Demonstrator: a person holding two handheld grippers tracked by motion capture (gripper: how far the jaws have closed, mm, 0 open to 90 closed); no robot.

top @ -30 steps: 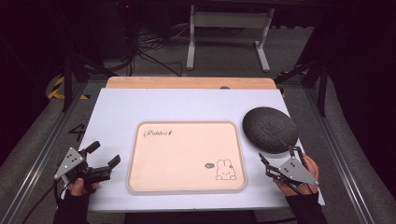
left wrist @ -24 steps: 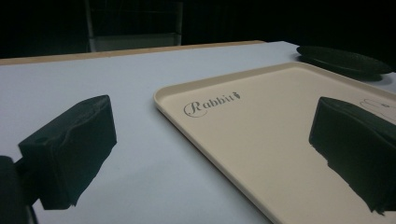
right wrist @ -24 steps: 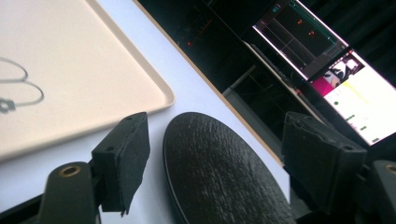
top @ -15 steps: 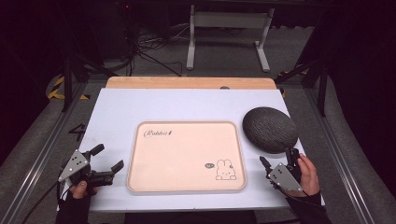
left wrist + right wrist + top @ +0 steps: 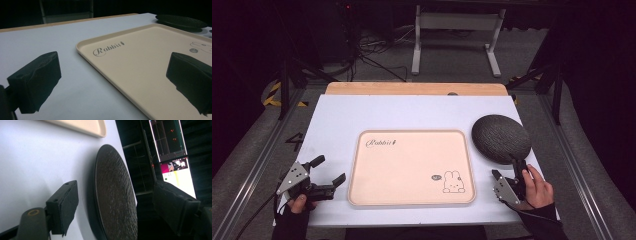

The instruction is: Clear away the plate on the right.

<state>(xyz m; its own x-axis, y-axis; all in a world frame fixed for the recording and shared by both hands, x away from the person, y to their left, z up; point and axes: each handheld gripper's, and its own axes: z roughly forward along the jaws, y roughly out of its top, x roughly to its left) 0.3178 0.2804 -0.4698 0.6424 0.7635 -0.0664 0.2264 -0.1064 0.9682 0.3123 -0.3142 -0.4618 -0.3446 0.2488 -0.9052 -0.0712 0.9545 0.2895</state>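
A cream tray (image 5: 407, 170) printed with "Rabbit" and a small rabbit lies flat mid-table; nothing is on it. Right of it rests a dark textured round plate (image 5: 501, 138). My right gripper (image 5: 507, 170) is rolled on its side at the plate's near rim, open. In the right gripper view the plate (image 5: 115, 195) runs between the two jaws, and neither pad presses on it. My left gripper (image 5: 330, 170) rests open near the tray's left edge. In the left gripper view the tray (image 5: 140, 62) lies ahead between the jaws, and the plate (image 5: 181, 21) shows far off.
The white table top (image 5: 412, 112) ends in a wooden strip (image 5: 417, 88) at the far side. A metal stand (image 5: 457, 30) is on the floor beyond it. A lit screen (image 5: 175, 170) shows past the plate in the right gripper view.
My right gripper has rolled from flat onto its side and shifted slightly at the plate's near rim. The left gripper has stayed where it was.
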